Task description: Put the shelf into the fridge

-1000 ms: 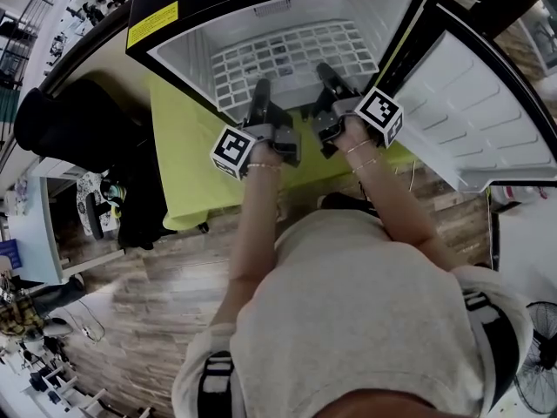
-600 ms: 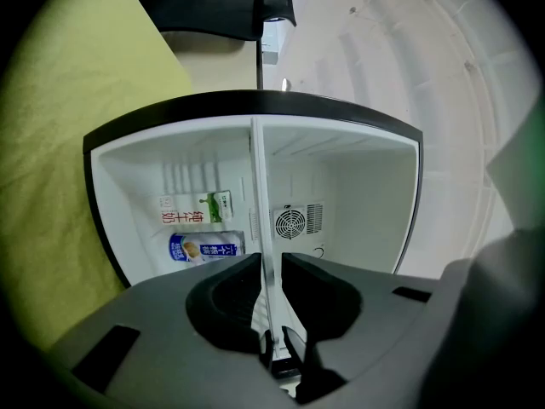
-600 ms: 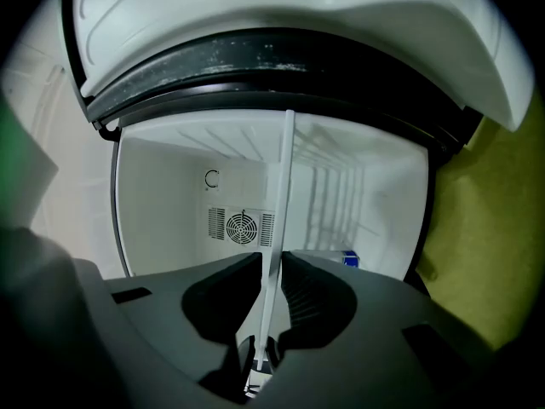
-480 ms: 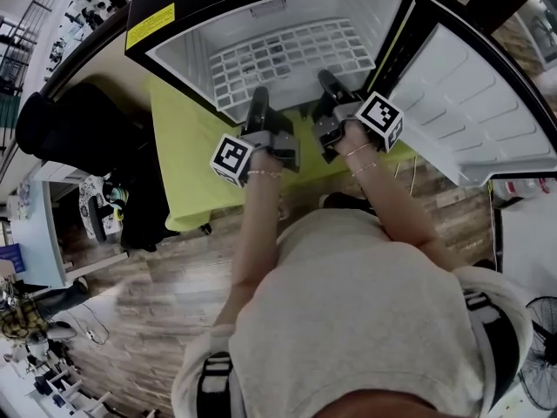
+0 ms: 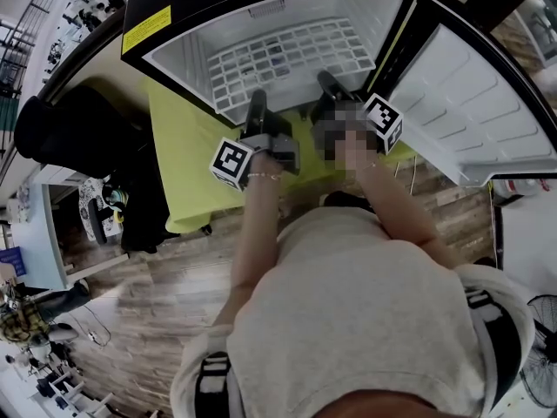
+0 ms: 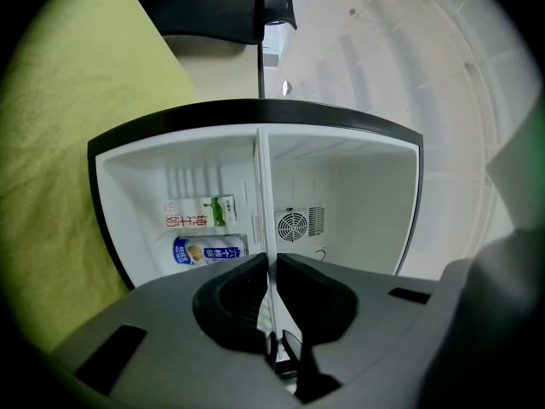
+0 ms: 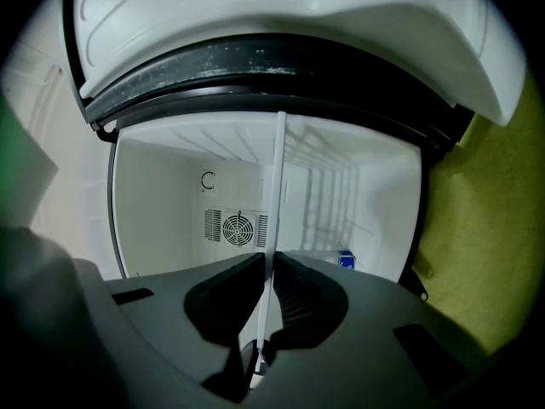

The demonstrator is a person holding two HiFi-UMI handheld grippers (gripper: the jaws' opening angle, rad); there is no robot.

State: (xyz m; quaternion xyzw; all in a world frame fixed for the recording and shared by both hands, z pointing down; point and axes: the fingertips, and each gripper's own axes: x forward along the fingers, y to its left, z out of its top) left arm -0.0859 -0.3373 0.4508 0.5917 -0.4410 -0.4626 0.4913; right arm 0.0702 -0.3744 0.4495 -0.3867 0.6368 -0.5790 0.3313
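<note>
The white wire shelf (image 5: 287, 55) lies flat, mostly inside the open black mini fridge (image 5: 165, 20) with its white lining. My left gripper (image 5: 258, 103) is shut on the shelf's near edge at the left. My right gripper (image 5: 324, 81) is shut on the same edge at the right. In the left gripper view the shelf (image 6: 265, 194) shows edge-on as a thin white line pinched in the left gripper (image 6: 272, 267). The right gripper view shows the shelf (image 7: 278, 186) the same way, clamped in the right gripper (image 7: 271, 267).
The fridge door (image 5: 470, 111) stands open at the right. The fridge sits on a table under a yellow-green cloth (image 5: 187, 155). Inside lie a milk carton (image 6: 200, 213) and a blue can (image 6: 209, 250), with a fan grille (image 6: 291, 226) on the back wall. Wooden floor lies below.
Both grippers keep their hold on the shelf. The left hand has slid slightly back toward me; the shelf stays at about the same depth in the fridge.
</note>
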